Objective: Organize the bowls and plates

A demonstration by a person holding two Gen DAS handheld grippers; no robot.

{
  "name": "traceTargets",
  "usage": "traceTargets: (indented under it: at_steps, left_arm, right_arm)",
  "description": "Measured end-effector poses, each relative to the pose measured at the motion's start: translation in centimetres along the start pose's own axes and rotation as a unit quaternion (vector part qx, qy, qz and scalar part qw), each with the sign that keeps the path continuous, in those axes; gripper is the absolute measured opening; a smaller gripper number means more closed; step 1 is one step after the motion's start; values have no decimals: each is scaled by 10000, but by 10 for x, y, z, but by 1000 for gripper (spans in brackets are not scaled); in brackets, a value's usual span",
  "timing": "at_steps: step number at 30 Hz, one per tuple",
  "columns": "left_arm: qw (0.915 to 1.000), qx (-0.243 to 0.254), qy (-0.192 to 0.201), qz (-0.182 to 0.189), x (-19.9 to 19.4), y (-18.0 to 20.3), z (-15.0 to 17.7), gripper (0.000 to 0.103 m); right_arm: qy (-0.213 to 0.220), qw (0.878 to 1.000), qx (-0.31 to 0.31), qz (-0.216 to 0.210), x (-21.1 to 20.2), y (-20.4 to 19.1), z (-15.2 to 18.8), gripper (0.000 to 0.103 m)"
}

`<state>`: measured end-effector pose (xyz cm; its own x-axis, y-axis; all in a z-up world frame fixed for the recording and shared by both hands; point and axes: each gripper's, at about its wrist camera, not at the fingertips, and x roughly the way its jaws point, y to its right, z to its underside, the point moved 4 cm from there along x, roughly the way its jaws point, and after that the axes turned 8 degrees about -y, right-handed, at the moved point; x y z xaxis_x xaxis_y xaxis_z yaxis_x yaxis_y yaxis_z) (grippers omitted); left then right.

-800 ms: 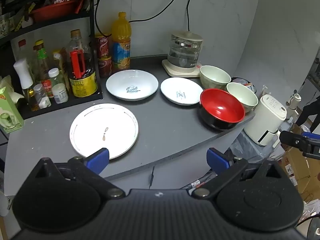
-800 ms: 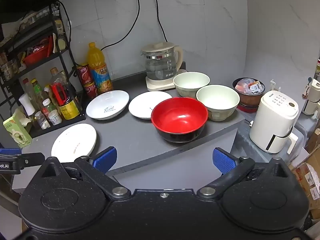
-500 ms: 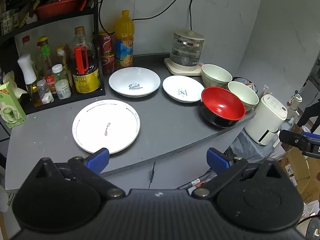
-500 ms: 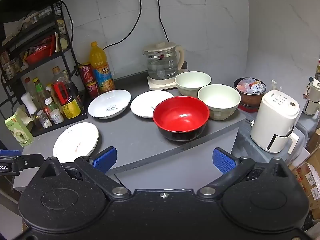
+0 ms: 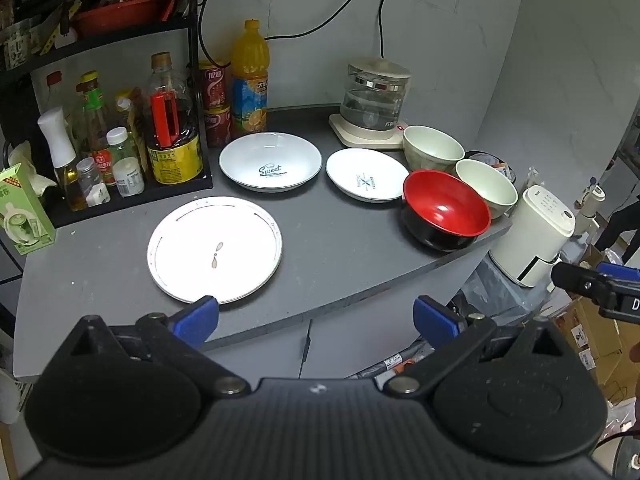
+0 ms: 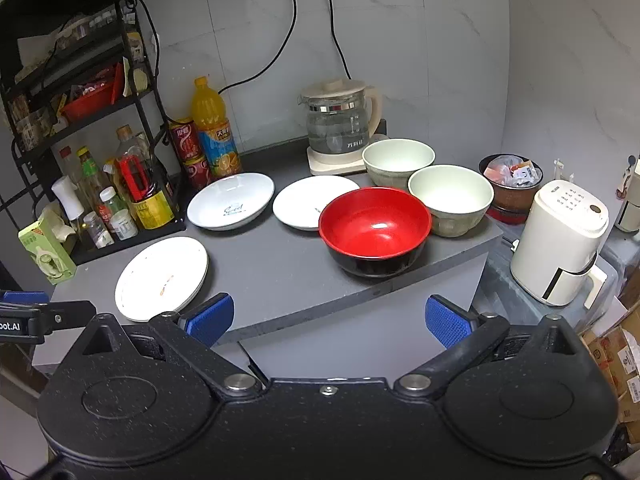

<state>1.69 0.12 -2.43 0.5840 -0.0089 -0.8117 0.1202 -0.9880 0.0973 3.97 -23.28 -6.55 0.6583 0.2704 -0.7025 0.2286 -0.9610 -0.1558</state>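
Nearest, left gripper [image 5: 316,320], blue pads spread wide, nothing between them, hanging over the counter's [image 5: 320,248] front edge. Right gripper [image 6: 328,318] likewise wide open and empty, held off the same edge, further right. Each gripper's tip visible at the rim of the other's view.

Just past the left pad, flat plate [image 5: 215,249] with a thin rim line and a small motif at centre, lying alone on the grey counter, near its front left.

Further right, at the counter's front right corner, red bowl [image 6: 375,230], black outside, upright and empty. Touching or nearly touching it behind, to the right, 2 pale green bowls [image 6: 451,199], side by side, both upright.

Mid-depth, left of the red bowl, small plate [image 6: 312,202], its right edge hidden behind that bowl in the right view. Left of it, apart by a narrow gap, deep plate [image 5: 270,161] printed "Sweet".

Behind those: glass kettle [image 6: 340,124] on its base, juice bottle [image 5: 249,80], stacked red cans [image 5: 214,106], black rack [image 5: 100,128] crowded with bottles. Off the counter to the right, lower down, white appliance [image 6: 560,236].
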Motion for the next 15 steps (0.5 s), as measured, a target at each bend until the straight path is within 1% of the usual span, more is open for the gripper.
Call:
traceTargets:
  at_steps: [15]
  left_arm:
    - [10000,-2,31,23,3,1,1,103]
  right_arm:
    - [1,10000,-9,29,1,0,-1,103]
